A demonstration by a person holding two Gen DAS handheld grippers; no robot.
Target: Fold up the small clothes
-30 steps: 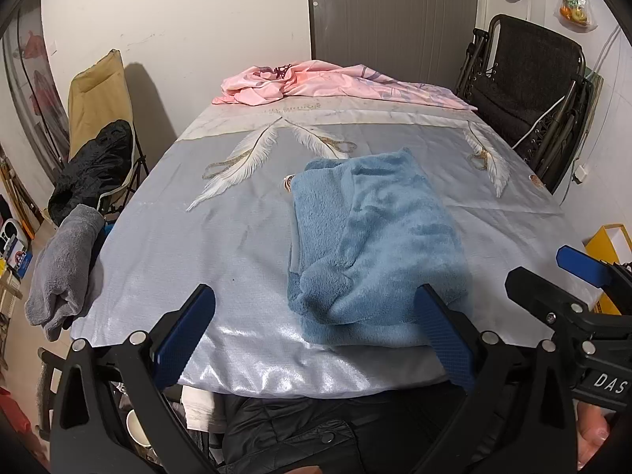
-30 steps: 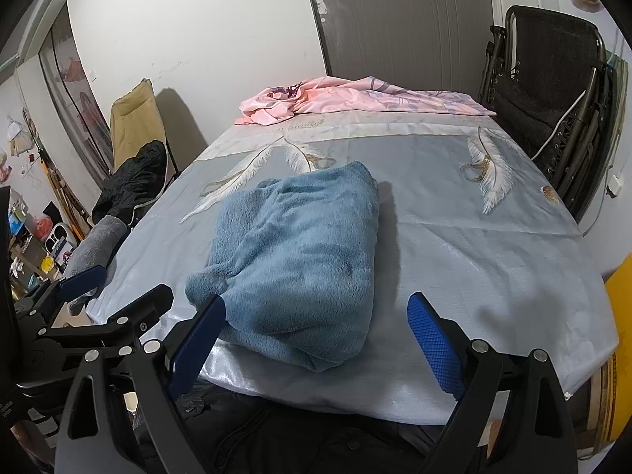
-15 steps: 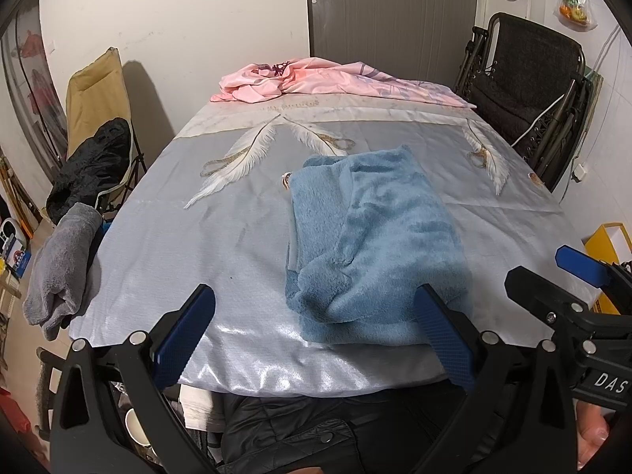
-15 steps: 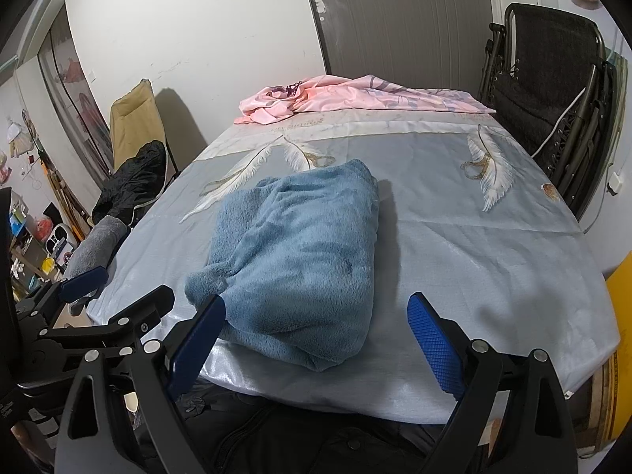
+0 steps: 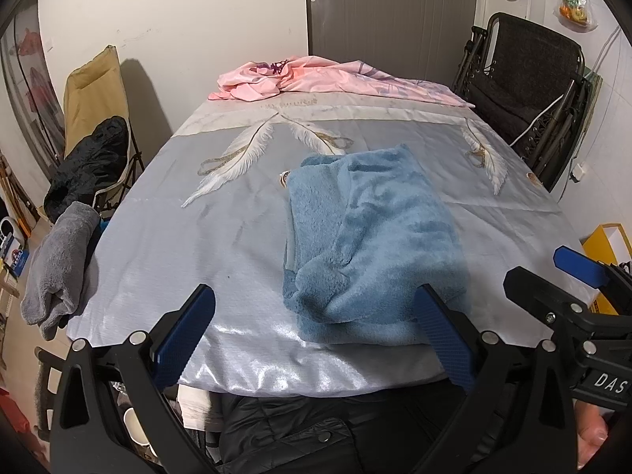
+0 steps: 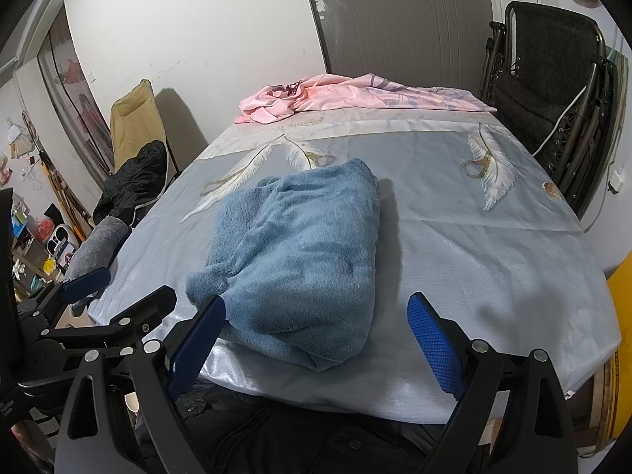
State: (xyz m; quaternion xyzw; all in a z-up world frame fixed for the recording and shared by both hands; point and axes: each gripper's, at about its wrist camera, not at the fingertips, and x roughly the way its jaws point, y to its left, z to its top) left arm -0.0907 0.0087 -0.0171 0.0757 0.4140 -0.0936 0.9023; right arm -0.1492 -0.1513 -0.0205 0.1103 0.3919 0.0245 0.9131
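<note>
on the table (image 5: 166, 237) lies a folded blue garment (image 5: 367, 233); both grippers' fingers (image 5: 185, 328) (image 6: 432, 339) spread wide, empty.

bare cloth (image 6: 474, 260) right of blue garment (image 6: 308, 245), pink heap (image 6: 355, 94) far end

Both wrist views facing table (image 5: 166, 237) lengthwise.

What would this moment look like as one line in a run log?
step: fold done | blue fleece garment: folded on table | left tongs: open, empty | right tongs: open, empty
</note>
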